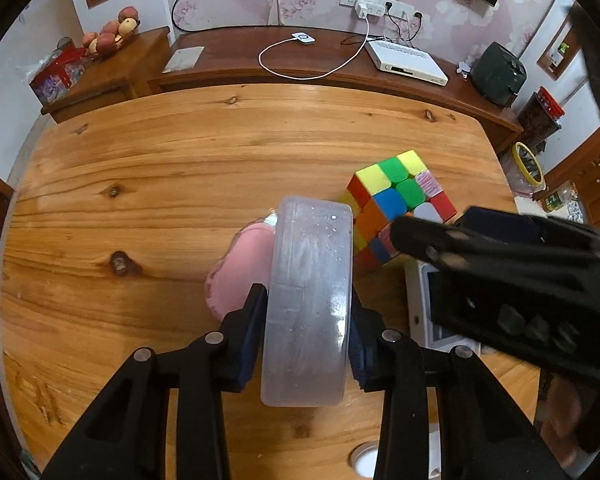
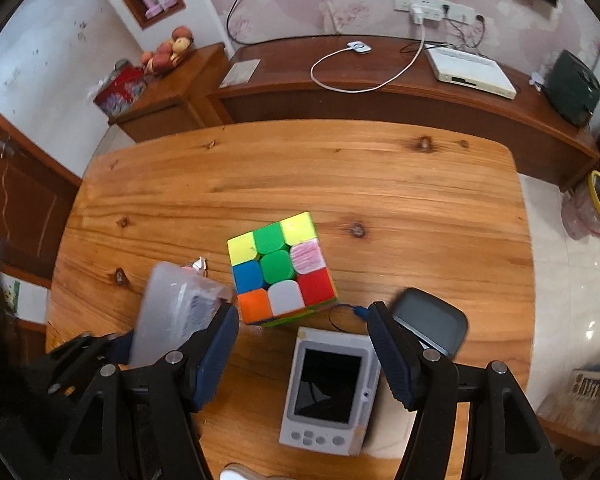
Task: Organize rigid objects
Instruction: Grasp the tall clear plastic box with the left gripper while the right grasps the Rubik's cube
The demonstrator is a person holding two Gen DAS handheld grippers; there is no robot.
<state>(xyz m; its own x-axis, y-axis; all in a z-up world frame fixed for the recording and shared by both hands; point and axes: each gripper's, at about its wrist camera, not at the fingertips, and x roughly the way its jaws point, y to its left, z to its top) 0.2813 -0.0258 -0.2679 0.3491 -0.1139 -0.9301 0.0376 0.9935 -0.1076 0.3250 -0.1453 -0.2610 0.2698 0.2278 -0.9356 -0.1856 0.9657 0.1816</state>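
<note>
Counting one cube (image 2: 282, 270), one handheld console (image 2: 328, 390)

the wooden table (image 2: 340, 184) carries a colour cube (image 2: 282, 270), a white handheld device (image 2: 328, 390) just in front of it, a dark case (image 2: 430, 326) to the device's right, and a pink item (image 1: 240, 272) left of the cube.

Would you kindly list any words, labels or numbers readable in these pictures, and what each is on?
None can be read.
White handheld device: button markings too small.
Red tin: print blurred.
White box on the sideboard: front marks too small.
Puzzle cube: no text.
</note>
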